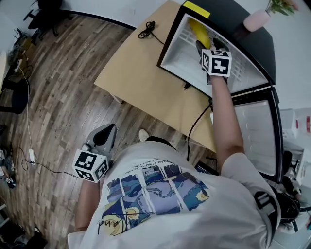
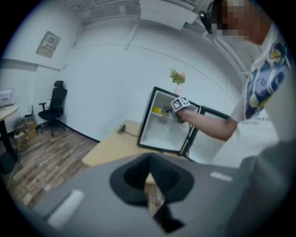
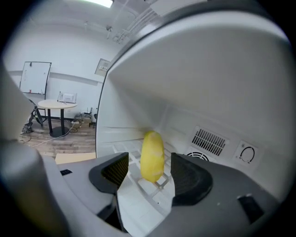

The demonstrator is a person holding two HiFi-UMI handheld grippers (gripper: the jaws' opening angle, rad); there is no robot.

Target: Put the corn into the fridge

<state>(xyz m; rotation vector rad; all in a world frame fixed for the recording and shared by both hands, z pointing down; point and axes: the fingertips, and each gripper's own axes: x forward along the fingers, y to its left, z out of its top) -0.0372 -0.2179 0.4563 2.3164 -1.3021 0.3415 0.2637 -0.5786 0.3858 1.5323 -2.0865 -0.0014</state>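
Floorboards (image 1: 63,73) of brown wood fill the left half of the head view, with a tan table (image 1: 141,73) toward 12 o'clock. On the table, at 1 o'clock, stands a small black fridge (image 1: 175,58), its door (image 1: 257,131) swung open toward 3 o'clock. A yellow label (image 1: 196,8) on its top edge shows no print that can be read. The person's shirt (image 1: 160,194) carries comic-style panels and a scrawl too small to read. The left gripper (image 1: 105,133), at 8 o'clock, has its jaws pressed together on nothing. The right gripper (image 1: 209,44) reaches into the fridge, jaws spread wide and pads clear of the corn (image 3: 151,156). The corn, a plump, smooth yellow cob, lies on the white wire shelf (image 3: 159,183) just beyond the jaws.
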